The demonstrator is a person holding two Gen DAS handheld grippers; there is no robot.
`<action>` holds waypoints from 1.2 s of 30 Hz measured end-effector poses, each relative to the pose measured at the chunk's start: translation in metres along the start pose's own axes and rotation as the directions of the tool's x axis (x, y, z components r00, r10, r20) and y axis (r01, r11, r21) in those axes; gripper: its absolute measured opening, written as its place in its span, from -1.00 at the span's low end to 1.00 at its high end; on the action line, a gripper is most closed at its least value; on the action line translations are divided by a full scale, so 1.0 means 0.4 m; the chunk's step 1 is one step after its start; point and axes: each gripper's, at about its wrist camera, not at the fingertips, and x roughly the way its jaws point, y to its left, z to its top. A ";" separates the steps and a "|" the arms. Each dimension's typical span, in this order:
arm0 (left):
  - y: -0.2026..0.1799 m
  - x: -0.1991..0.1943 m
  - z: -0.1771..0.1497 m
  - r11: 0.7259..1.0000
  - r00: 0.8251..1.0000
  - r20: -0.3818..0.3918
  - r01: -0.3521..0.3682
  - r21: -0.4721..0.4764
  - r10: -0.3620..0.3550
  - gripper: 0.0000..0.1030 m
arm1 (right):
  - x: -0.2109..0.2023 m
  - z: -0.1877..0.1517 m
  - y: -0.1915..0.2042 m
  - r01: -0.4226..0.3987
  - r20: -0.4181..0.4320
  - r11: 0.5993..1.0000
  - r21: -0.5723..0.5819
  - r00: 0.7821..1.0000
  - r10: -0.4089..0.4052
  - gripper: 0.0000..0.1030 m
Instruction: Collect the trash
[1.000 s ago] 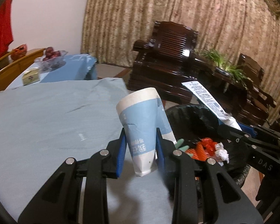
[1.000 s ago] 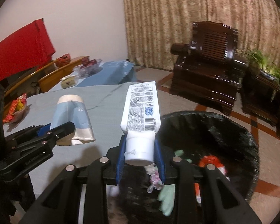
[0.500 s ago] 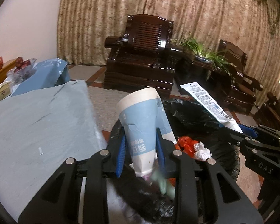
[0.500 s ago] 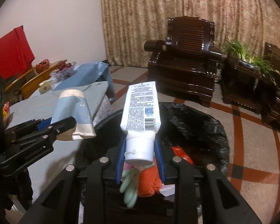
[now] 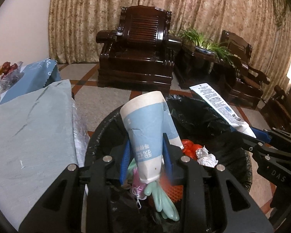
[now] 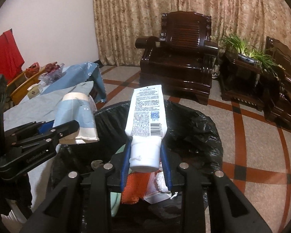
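The table (image 5: 29,128) is covered with a grey-blue cloth (image 5: 38,116); its visible surface is bare. A second table (image 6: 67,77) behind it carries a blue cloth (image 6: 83,73), a clear bag of dark red fruit (image 6: 51,71) and a small box (image 6: 34,92). The tiled floor (image 6: 252,155) supports the bin lined with a black bag (image 6: 194,128), just beside the first table, and the dark wooden armchair (image 6: 180,58).

Dark armchair (image 6: 181,58) — patterned curtain (image 6: 145,15) behind

Dark wooden armchair (image 5: 139,46) – patterned beige curtains (image 5: 203,5) – tiled floor (image 6: 258,155)
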 end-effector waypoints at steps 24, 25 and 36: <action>0.102 -0.151 -0.022 0.995 0.997 0.026 -0.064 -0.074 0.066 0.82 | -0.069 0.021 0.040 -0.036 0.063 0.999 0.005 0.997 0.035 0.88; 0.106 -0.168 -0.023 0.994 0.997 0.030 -0.073 -0.077 0.075 0.82 | -0.079 0.025 0.053 -0.047 0.066 0.999 0.000 0.997 0.047 0.88; 0.139 -0.356 -0.056 0.979 0.984 0.069 -0.156 -0.132 0.167 0.85 | -0.189 0.032 0.153 -0.115 0.091 0.992 -0.052 0.989 0.119 0.88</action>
